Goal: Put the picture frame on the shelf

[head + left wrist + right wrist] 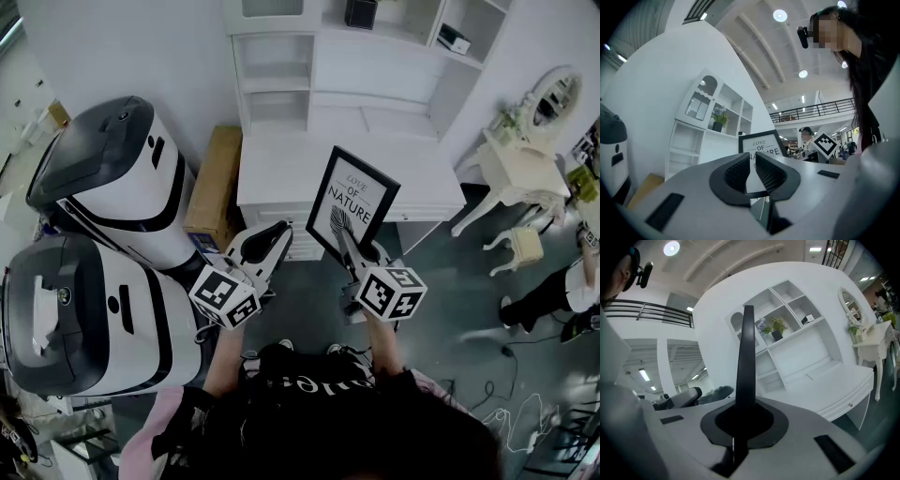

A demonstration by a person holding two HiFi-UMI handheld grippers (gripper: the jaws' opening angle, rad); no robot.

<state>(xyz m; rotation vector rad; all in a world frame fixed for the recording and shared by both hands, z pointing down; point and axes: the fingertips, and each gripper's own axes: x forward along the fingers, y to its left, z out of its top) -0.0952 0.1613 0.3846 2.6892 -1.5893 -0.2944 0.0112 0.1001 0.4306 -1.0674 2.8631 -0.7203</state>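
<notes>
The picture frame (356, 202) is black with white "LOVE OF NATURE" print. My right gripper (352, 246) is shut on its lower edge and holds it upright and tilted, in front of the white shelf unit (281, 75) and above its desk top (281, 173). In the right gripper view the frame (747, 357) shows edge-on, rising out of the gripper (746, 413), with the shelf unit (797, 348) behind. My left gripper (281, 234) hovers just left of the frame. It (751, 161) holds nothing, and a narrow slit between its pads shows the frame (759, 146) beyond.
Two big white-and-black machines (112, 178) (84, 319) stand at the left, with a cardboard box (214, 178) against the shelf unit's side. A potted plant (777, 329) sits in an upper compartment. A white dressing table (525, 159), a stool (525, 246) and another person (562, 286) are at the right.
</notes>
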